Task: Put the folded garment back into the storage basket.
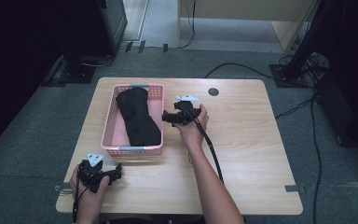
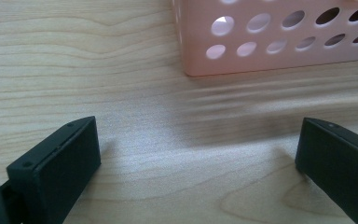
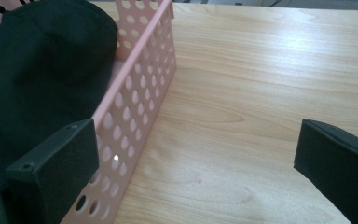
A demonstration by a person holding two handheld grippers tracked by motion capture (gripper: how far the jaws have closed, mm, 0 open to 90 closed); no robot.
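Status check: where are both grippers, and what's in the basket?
Left gripper open, empty, near table's front-left edge. Right gripper open, empty, beside pink basket. Black cloth lying inside the basket. Nothing in the way.

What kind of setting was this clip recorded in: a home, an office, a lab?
Probably a lab or office recording room, not a home. A small wooden table stands on grey carpet, loose cables run across the floor to dark equipment stands, and pale office furniture sits behind.

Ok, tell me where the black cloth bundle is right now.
In the high view the black cloth bundle lies inside the pink basket on the table's left half, just left of the right claw.
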